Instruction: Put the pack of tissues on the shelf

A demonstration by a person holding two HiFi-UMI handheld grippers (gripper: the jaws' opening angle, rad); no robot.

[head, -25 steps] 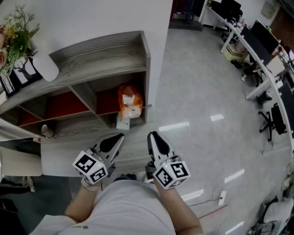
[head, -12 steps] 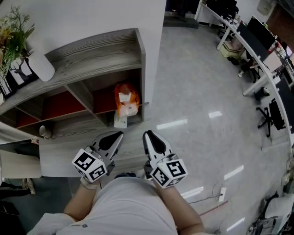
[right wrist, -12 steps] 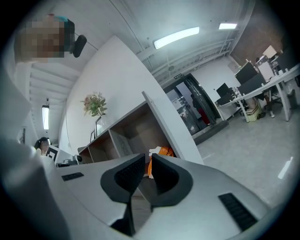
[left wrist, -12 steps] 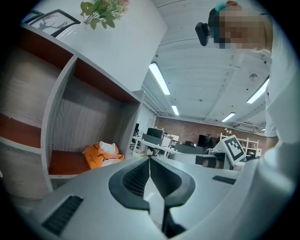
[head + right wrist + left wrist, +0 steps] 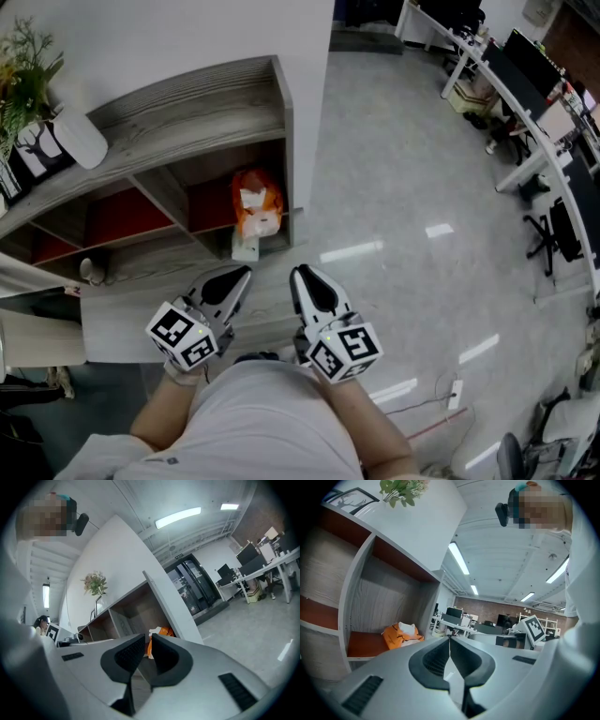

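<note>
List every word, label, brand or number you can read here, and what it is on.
No text can be read.
On the orange tissue pack: print too blurred to read.
On the marker cube of the left gripper, and that of the right gripper: square patterns only, no letters.

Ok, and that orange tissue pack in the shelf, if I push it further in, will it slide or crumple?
Probably crumple a little: the tissue pack looks wrinkled and bulgy, so likely soft rather than stiff. It seems light for its size, since its wrap sags. It sits lopsided on the shelf, so a push could tip it.
</note>
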